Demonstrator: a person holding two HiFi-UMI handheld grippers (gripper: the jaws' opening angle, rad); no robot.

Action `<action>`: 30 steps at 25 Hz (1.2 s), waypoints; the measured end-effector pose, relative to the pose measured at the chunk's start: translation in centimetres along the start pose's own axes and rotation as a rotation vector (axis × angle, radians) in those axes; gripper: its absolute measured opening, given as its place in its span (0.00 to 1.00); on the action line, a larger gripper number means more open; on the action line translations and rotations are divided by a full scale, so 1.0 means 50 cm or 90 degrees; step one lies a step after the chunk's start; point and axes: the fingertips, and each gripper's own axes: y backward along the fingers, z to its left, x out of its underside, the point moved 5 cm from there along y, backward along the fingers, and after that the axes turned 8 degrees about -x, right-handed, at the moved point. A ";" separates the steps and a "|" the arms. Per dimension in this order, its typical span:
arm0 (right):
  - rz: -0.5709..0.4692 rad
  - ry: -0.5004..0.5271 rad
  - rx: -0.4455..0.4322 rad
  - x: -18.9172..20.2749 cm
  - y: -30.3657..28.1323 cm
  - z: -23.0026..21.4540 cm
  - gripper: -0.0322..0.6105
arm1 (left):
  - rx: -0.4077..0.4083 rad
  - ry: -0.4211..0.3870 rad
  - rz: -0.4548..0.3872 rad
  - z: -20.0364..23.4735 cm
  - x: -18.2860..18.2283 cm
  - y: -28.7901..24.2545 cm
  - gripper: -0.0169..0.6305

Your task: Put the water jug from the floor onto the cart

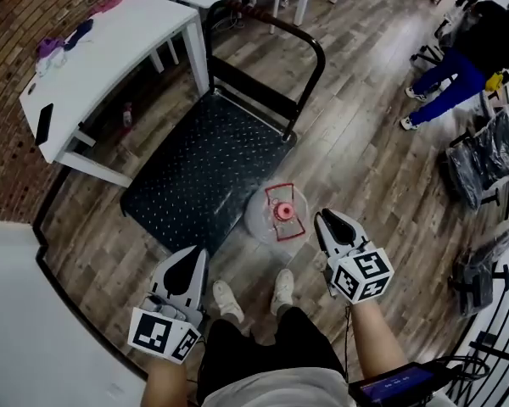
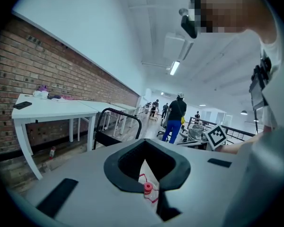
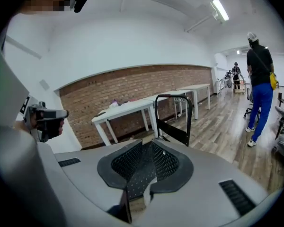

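The water jug (image 1: 274, 216) is clear with a red cap and a red carry handle. It stands upright on the wood floor, just off the near right corner of the cart (image 1: 205, 166). The cart has a black studded deck and a black push handle (image 1: 310, 45) at its far end. My left gripper (image 1: 189, 259) hangs low to the jug's left, empty, its jaws together. Through its slit I see the jug's red cap (image 2: 147, 188). My right gripper (image 1: 326, 220) sits just right of the jug, jaws a crack apart and empty. The cart deck (image 3: 141, 175) shows between them.
White tables (image 1: 110, 58) stand along the brick wall left of the cart. My white shoes (image 1: 229, 299) are just behind the jug. A person in blue trousers (image 1: 445, 75) and wrapped chairs (image 1: 492, 151) are at the right, with a black railing beyond.
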 end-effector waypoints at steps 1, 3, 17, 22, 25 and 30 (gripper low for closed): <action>0.012 -0.006 -0.001 0.023 -0.017 -0.011 0.13 | -0.004 0.000 0.004 0.001 0.015 -0.004 0.02; 0.035 -0.013 0.001 0.070 -0.053 -0.032 0.21 | -0.011 -0.003 0.014 0.004 0.045 -0.016 0.02; 0.186 0.042 -0.005 0.370 -0.271 -0.137 0.58 | -0.029 0.013 0.047 0.072 0.221 -0.093 0.02; 0.230 0.055 -0.003 0.458 -0.318 -0.161 0.59 | -0.046 0.023 0.061 0.099 0.290 -0.100 0.02; 0.249 0.063 0.001 0.495 -0.335 -0.176 0.60 | -0.059 0.038 0.067 0.112 0.323 -0.102 0.02; 0.268 0.051 0.003 0.534 -0.355 -0.189 0.60 | -0.074 0.055 0.079 0.121 0.354 -0.103 0.02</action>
